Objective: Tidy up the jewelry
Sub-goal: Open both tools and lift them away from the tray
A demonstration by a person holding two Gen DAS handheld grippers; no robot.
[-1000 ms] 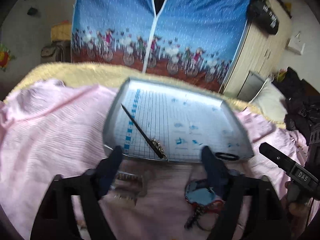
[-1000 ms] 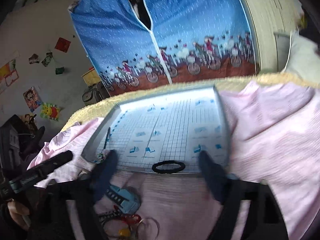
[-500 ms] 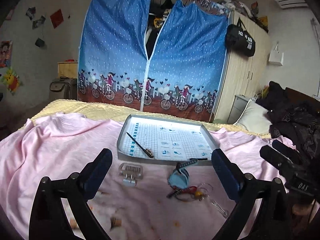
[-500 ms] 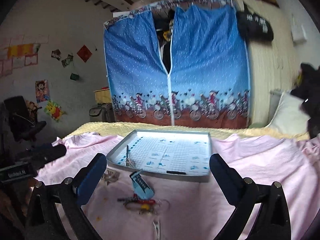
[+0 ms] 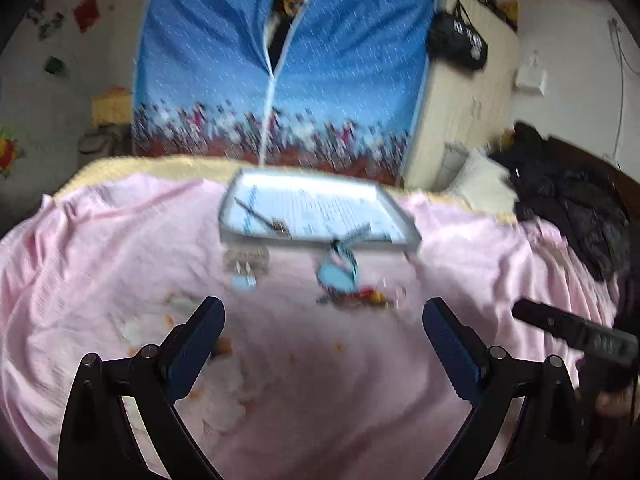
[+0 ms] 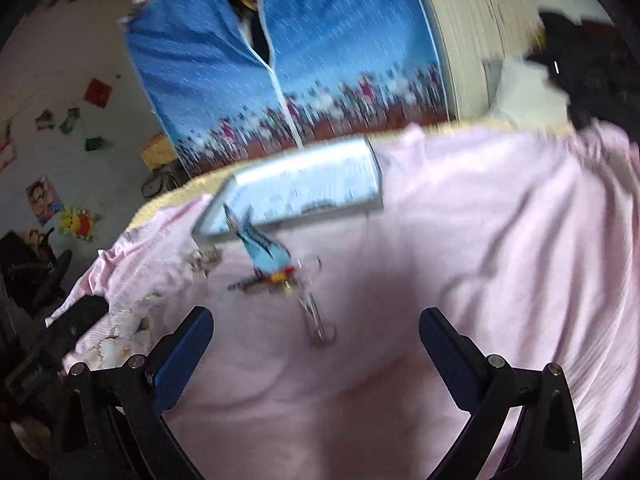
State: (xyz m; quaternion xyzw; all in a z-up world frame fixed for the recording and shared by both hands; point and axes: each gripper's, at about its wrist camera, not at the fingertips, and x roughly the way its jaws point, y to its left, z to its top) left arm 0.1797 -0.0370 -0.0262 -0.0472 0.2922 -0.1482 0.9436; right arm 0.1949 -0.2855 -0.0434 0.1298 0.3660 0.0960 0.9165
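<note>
Both grippers have pulled back from the tray (image 5: 400, 222), left gripper (image 5: 323, 328) and right gripper (image 6: 316, 332) spread wide, empty, over the pink sheet (image 5: 100, 248). Jewelry pile (image 5: 352, 284) lies just before the tray, blue wardrobe curtain (image 5: 340, 72) behind. Only the left view shows the dark hairpin (image 5: 256, 216) inside.
</note>
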